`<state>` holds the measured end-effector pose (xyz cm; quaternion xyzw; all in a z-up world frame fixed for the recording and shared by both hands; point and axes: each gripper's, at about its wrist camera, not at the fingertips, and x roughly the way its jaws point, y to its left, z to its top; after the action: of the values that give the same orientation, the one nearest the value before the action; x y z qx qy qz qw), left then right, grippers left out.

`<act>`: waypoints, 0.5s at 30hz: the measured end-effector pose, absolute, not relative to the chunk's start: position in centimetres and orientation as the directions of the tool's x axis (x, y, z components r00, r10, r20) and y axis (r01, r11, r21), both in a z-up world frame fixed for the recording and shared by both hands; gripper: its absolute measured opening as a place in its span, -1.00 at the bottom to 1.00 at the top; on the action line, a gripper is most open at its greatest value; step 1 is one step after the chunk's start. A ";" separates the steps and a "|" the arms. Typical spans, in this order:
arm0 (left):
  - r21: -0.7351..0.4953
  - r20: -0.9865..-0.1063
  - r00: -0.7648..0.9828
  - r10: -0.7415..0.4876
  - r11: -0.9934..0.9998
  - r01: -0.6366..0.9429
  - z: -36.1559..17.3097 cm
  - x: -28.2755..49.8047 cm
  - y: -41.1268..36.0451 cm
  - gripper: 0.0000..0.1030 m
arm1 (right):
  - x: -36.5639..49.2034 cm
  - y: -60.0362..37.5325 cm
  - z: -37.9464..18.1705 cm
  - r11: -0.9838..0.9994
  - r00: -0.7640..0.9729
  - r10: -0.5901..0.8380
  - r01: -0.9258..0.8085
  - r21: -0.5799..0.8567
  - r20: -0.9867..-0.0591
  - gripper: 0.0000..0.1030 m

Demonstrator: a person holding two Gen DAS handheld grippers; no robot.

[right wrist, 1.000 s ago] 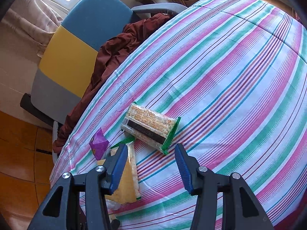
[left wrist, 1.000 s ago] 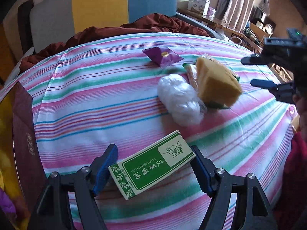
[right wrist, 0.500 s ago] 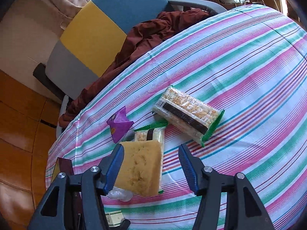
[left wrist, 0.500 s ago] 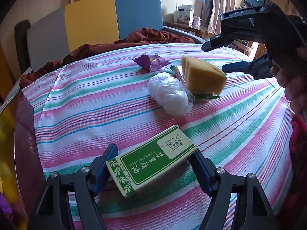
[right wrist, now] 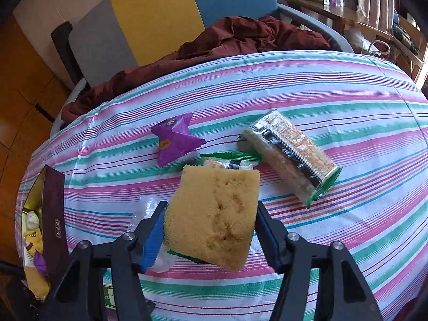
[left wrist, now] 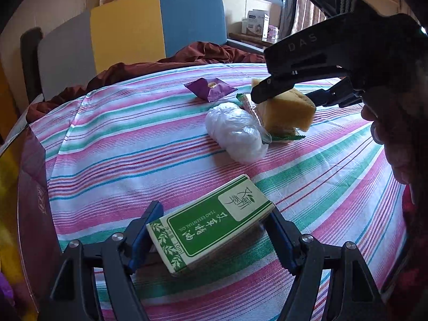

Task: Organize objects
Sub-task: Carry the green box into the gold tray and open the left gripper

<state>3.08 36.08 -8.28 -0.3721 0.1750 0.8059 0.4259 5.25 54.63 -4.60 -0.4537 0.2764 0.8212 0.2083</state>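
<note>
The right gripper (right wrist: 210, 230), half open, straddles the yellow sponge (right wrist: 214, 214) across its width, pads just beside its left and right edges, not visibly squeezing.

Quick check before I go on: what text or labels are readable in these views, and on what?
"TSAO ESSENTIAL OIL" and "10ml": on the green and white box between the left tool's fingers, beside large Chinese characters.
"DAS": embossed on the right tool's black body.
Gold marks on the dark maroon box wall: too small to read.
Purple snack packet, cracker packs and far white carton: print too blurred.
</note>
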 end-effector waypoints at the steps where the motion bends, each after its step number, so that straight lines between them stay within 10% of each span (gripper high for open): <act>1: -0.036 -0.749 -0.360 0.557 -0.576 -0.817 -8.3 3.0 36.1 0.47 | 5.6 54.9 -4.5 -0.752 -0.496 0.098 -0.605 0.262 -0.863 0.15; 15: -0.055 -0.743 -0.353 0.568 -0.578 -0.814 -8.2 2.8 35.7 0.45 | 8.2 56.2 -5.0 -0.718 -0.368 0.147 -0.678 0.156 -0.918 0.13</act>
<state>2.81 35.74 -8.20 -0.3735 0.1648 0.8058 0.4289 8.18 56.19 -5.02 -0.4967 0.2672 0.7826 0.2636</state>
